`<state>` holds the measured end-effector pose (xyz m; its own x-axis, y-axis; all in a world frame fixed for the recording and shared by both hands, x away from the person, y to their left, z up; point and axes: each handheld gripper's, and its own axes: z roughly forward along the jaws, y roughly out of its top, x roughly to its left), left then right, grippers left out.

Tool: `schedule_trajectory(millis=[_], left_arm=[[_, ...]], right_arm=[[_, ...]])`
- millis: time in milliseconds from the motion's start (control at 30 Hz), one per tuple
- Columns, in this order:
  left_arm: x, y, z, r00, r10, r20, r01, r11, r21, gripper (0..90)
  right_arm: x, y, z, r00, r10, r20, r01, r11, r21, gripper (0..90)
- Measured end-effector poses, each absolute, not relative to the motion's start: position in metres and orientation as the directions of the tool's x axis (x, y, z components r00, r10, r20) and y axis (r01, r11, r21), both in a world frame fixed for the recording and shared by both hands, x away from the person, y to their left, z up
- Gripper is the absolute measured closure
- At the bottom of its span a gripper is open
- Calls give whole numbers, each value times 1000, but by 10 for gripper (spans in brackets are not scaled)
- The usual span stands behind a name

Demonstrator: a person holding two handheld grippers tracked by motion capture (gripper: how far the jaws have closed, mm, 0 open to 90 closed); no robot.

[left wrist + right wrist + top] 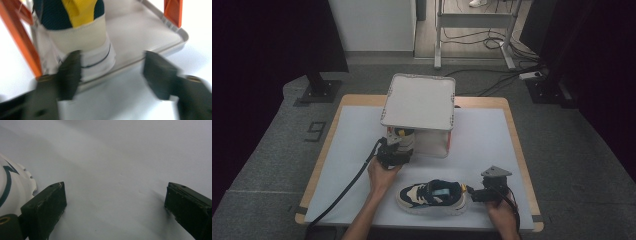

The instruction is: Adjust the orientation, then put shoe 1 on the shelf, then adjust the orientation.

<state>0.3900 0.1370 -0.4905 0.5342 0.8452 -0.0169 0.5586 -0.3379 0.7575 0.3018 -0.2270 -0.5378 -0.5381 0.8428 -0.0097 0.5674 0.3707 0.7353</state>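
The high view was dim and soft, its left and right sides falling into near black, the white table cover (482, 145) the brightest area. The left gripper view was bright, washed out at its far corners and smeared by motion blur. The right gripper view was greyer, evenly lit and fairly sharp.

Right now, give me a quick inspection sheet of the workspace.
Surface: white mat on a wood-edged table.
Job's things: one sneaker flat near the front edge; second sneaker on the bottom tray of the grey rack.
Clutter: nothing seen.
Grippers: left gripper open at the racked sneaker's heel; right gripper open, nothing between its jaws, beside the front sneaker.
Cables: black cable trails from the left gripper.
Surroundings: grey floor, desk frame, loose wires behind.
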Motion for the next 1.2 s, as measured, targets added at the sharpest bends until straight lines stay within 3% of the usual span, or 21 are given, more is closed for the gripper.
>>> schedule_trajectory(millis=[67, 267, 600, 933, 1033, 1200], left_arm=[[386, 140, -489, 537, 844, -17, 570, -347, 745, 129], [369, 150, -486, 573, 819, 28, 572, -424, 702, 3], [345, 187, -494, 562, 826, 40, 575, -425, 699, 0], [326, 232, -527, 526, 850, 32, 634, -417, 651, 0], [324, 239, -528, 522, 853, -11, 643, -385, 662, 0], [322, 242, -529, 521, 853, 0, 641, -391, 661, 0]], right_arm=[[302, -227, -538, -539, 842, -11, 566, 372, 736, 33], [302, -227, -538, -538, 843, -8, 568, 370, 735, 33], [302, -227, -538, -538, 843, -3, 572, 367, 734, 32], [303, -228, -537, -539, 842, 7, 578, 364, 731, 33], [303, -228, -537, -541, 841, 9, 577, 363, 732, 38], [297, -232, -534, -579, 815, 18, 569, 389, 725, 68]])
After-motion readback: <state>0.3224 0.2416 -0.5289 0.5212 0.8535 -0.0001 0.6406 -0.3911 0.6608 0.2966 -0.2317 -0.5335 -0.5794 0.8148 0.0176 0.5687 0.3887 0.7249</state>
